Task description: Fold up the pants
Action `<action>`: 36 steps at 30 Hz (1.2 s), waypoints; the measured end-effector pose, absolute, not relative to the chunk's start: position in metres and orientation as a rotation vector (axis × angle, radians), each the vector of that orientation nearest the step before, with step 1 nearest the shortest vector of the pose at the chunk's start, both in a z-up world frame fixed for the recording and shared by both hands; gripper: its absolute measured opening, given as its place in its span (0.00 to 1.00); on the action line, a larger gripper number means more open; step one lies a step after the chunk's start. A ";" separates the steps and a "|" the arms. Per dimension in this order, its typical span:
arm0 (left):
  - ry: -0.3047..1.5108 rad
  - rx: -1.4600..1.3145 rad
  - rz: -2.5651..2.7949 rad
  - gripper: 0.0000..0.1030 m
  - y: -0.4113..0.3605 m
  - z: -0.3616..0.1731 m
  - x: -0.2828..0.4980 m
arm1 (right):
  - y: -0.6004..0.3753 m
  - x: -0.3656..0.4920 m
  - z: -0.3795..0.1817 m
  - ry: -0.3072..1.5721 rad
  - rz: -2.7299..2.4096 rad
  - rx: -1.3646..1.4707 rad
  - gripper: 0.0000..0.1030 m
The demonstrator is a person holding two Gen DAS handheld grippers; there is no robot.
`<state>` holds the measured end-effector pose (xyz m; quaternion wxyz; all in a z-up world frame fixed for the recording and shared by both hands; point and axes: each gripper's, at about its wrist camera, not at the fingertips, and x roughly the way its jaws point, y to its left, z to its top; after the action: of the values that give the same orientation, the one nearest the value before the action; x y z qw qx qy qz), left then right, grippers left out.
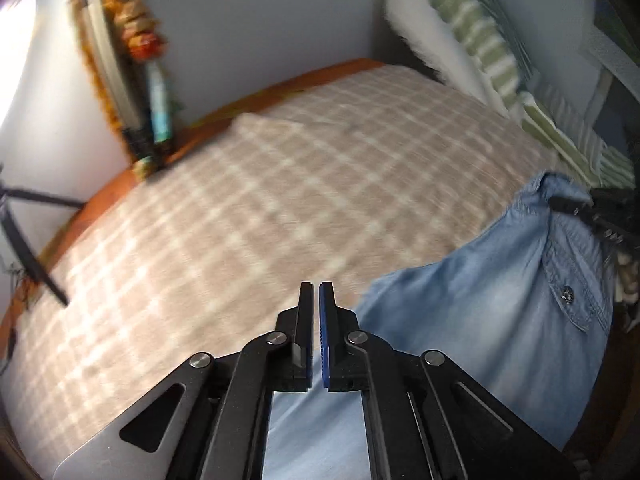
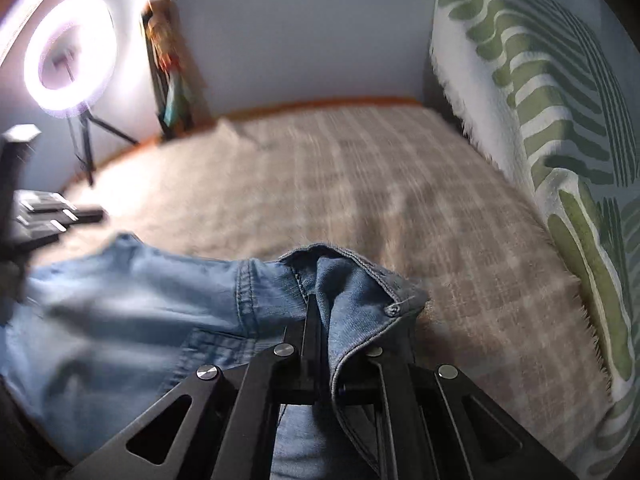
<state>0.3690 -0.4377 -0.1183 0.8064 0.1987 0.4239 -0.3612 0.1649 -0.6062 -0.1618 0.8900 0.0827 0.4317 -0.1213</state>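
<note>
Light blue denim pants lie on the checked beige bed cover at the right and run under my left gripper. Its jaws stand almost closed with a thin gap, and nothing shows between the tips. In the right wrist view the pants spread to the left. My right gripper is shut on the waistband near its button; the cloth drapes over the right finger and hides it. The right gripper also shows dark at the right edge of the left wrist view.
Green and white patterned pillows stand along the right side of the bed. A lit ring light on a tripod stands at the left by the wall. A hanging decoration is on the wall. The bed has an orange rim.
</note>
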 end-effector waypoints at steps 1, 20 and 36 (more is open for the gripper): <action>0.911 0.420 -0.763 0.11 -0.424 -0.111 0.373 | -0.608 0.170 -0.166 0.914 -0.265 0.170 0.02; 0.924 0.286 -0.464 0.28 -0.166 -0.094 0.335 | -0.549 0.180 -0.092 0.847 -0.242 -0.011 0.43; 0.950 0.204 -0.423 0.40 -0.088 -0.129 0.323 | -0.510 0.211 -0.069 0.866 -0.065 -0.025 0.54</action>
<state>0.3233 -0.0884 -0.1292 0.8630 0.0974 0.4529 -0.2016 0.2107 -0.5099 -0.0695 0.9072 -0.0122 0.4193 -0.0316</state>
